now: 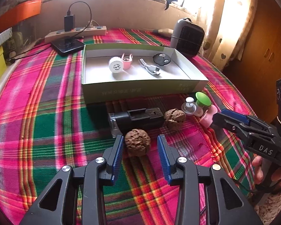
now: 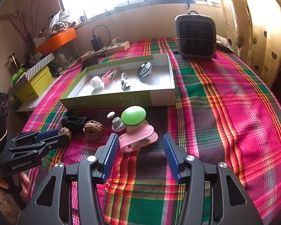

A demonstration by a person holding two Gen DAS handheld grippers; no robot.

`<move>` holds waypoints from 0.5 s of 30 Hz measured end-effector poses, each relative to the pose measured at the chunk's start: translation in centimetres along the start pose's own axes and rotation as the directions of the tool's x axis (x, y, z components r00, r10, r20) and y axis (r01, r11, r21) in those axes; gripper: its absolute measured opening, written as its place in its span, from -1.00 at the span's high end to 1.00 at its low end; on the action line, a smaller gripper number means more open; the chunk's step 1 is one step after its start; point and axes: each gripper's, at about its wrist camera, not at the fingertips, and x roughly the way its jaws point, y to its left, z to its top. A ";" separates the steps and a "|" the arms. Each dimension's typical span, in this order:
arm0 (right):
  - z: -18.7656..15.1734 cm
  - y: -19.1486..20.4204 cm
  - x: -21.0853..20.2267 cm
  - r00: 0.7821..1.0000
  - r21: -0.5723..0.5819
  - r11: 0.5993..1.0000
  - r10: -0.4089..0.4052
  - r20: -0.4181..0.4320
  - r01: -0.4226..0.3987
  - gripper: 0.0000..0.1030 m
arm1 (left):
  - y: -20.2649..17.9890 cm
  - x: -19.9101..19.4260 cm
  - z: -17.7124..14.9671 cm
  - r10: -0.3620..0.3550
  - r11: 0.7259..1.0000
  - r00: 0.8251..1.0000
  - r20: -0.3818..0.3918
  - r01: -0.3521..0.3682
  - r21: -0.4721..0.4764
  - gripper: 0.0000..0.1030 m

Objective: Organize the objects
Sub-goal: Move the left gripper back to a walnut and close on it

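Close ahead, between the spread blue ribbed pads of the left gripper (image 1: 140, 148): a wrinkled brown walnut (image 1: 137, 145), round and pitted, resting on the plaid cloth (image 1: 46, 131), not pinched. Just behind, a second walnut (image 1: 174, 118) beside a boxy black plastic device (image 1: 138, 118). Further right, a smooth pink clip (image 2: 137, 139), oblong and glossy, lying before the right gripper (image 2: 138, 146), jaws wide apart and touching nothing. Touching the clip's far side, a green domed cap (image 2: 133, 115) and a small grey-white knobbed piece (image 2: 116, 123). Beyond, a shallow cardboard tray (image 2: 140, 98) holding a white ribbed disc (image 2: 95, 83), another pink clip (image 2: 109, 76), a coiled white cable (image 2: 124, 81) and a dark round puck (image 2: 144, 69). Both tools levelled low over the cloth, angled toward the tray.
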 end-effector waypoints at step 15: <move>0.5 2.8 0.0 0.998 -0.048 0.997 0.068 -0.001 -0.068 0.02 | 0.5 0.1 -0.1 0.011 1.000 1.000 0.000 -0.011 -0.017 0.49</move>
